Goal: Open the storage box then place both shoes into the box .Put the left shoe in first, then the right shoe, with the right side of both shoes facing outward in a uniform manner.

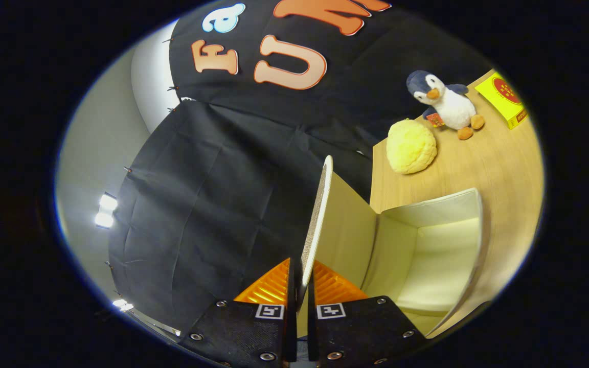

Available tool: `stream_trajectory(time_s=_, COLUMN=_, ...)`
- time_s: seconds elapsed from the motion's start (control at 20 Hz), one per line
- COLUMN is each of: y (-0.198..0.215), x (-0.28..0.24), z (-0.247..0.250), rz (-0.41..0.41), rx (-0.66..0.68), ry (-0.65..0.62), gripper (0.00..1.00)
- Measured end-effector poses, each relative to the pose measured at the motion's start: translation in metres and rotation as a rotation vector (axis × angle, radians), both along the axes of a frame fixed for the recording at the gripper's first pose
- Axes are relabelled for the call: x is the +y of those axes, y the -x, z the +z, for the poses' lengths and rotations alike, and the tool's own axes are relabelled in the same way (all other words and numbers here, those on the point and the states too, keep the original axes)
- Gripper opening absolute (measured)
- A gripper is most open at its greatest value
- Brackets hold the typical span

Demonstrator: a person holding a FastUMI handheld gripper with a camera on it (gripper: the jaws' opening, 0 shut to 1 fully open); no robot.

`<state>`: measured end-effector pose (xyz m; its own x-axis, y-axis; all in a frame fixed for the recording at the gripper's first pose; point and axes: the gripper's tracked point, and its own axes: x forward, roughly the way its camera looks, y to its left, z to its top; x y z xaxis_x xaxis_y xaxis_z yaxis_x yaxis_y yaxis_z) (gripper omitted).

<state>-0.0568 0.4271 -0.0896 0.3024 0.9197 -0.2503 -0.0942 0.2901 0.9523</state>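
Observation:
A cream storage box (427,255) stands open on the wooden table, its pale inside showing with nothing in it. Its lid (320,214) is swung up on edge, running away from me along the box's left side. My gripper (302,276) is shut on the near edge of that lid, one finger on each face. The view is tilted, so the table slopes to the right.
Beyond the box on the wooden table (494,163) lie a yellow round plush (411,146), a penguin plush toy (445,105) and a yellow carton (504,99). Black cloth hangs behind and to the left, with bright lamps (105,209) at the far left.

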Motion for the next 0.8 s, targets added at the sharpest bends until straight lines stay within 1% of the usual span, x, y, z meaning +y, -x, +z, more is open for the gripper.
stream_trajectory(time_s=0.2, y=0.004, x=0.059, z=0.005, rz=0.047, rx=-0.070, ry=0.025, gripper=0.09)
stream_trajectory(time_s=0.45, y=0.010, x=0.124, z=-0.009, rz=0.085, rx=-0.076, ry=0.065, gripper=0.09)
stream_trajectory(time_s=0.55, y=0.013, x=0.143, z=-0.015, rz=0.089, rx=-0.068, ry=0.077, gripper=0.11)
stream_trajectory(time_s=0.65, y=0.014, x=0.150, z=-0.027, rz=0.093, rx=-0.060, ry=0.128, gripper=0.20)
stream_trajectory(time_s=0.7, y=0.015, x=0.151, z=-0.034, rz=0.100, rx=-0.056, ry=0.152, gripper=0.37)
stream_trajectory(time_s=0.75, y=0.018, x=0.151, z=-0.040, rz=0.107, rx=-0.056, ry=0.169, gripper=0.42)
stream_trajectory(time_s=0.8, y=0.018, x=0.144, z=-0.041, rz=0.110, rx=-0.066, ry=0.185, gripper=0.53)
